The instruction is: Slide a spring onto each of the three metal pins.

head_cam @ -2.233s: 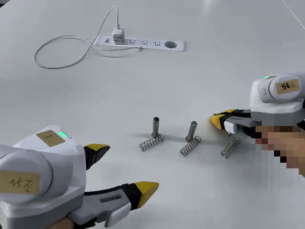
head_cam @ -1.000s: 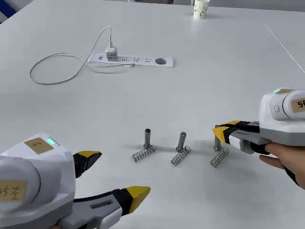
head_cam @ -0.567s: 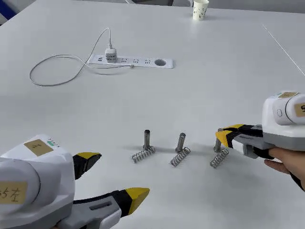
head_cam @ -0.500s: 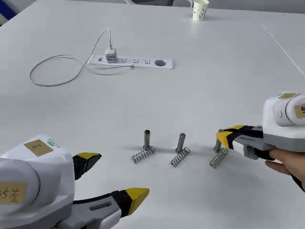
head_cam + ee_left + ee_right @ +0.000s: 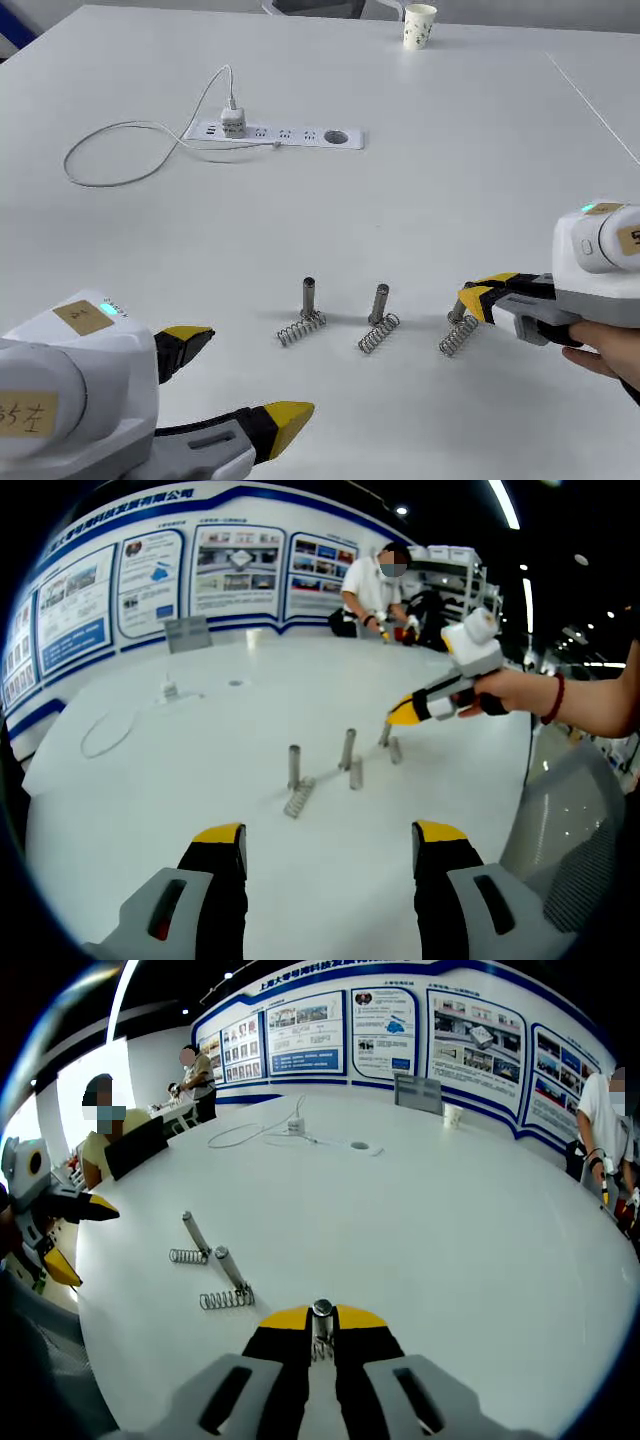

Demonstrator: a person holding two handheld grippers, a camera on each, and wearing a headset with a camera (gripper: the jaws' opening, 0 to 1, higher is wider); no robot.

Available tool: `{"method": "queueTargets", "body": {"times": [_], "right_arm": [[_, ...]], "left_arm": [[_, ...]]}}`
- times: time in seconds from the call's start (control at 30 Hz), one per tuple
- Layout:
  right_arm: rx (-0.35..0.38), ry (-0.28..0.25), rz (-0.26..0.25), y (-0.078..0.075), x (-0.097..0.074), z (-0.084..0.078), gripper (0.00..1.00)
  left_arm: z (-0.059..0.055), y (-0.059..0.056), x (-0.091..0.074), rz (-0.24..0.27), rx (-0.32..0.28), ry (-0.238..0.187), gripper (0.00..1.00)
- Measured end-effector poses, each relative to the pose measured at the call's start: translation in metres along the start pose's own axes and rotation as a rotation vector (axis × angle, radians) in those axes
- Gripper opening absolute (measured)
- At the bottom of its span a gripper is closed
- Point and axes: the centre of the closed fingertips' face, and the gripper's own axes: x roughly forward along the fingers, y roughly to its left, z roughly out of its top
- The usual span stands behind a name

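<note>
The third pin (image 5: pixel 457 313) is the hard one to see. In the head view the yellow tips of the right gripper (image 5: pixel 476 298) cover most of it, and only a stub shows at their 7 o'clock. The right gripper view makes it plainer: the pin stands upright in the slit between the jaws, which are drawn in narrow and pinch it from both sides. Something coiled shows low in that slit, too blurred to name. The gripper's body runs off the frame at 3 o'clock, along with the hand (image 5: pixel 603 347) holding it.

The left gripper (image 5: pixel 235 385) sits at 7 o'clock, well apart from the work, jaws spread wide with nothing between them. Its body is cut off by the bottom edge, and the handwriting on its labels is not legible.

The first pin (image 5: pixel 309 295) and second pin (image 5: pixel 380 301) stand upright and bare, in a row with the third. Each has a spring lying flat on the table (image 5: pixel 450 180) at its foot. These are the first spring (image 5: pixel 302 329), second spring (image 5: pixel 379 334) and third spring (image 5: pixel 459 336), each with one end right at its pin's base. None is on a pin.

A paper cup (image 5: pixel 419 25) stands at 12 o'clock near the far edge, and I cannot tell what it holds. The power strip (image 5: pixel 290 135) at 11 o'clock has a white charger (image 5: pixel 232 122) plugged in, its cable (image 5: pixel 66 160) looping off toward 10 o'clock.
</note>
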Motion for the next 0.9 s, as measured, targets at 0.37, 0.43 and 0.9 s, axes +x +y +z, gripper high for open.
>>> {"method": "queueTargets", "body": {"times": [0.37,0.43,0.9], "right_arm": [[-0.01,0.006,-0.001,0.001,-0.002,-0.001,0.12],[-0.006,-0.006,-0.007,0.0,-0.004,0.0,0.18],[0.062,-0.093,0.013,0.001,-0.022,0.01,0.29]], "left_arm": [[0.0,0.0,0.0,0.002,0.001,0.0,0.69],[0.0,0.0,0.0,0.0,0.003,0.001,0.68],[0.004,0.01,0.013,0.002,0.029,-0.006,0.67]]}}
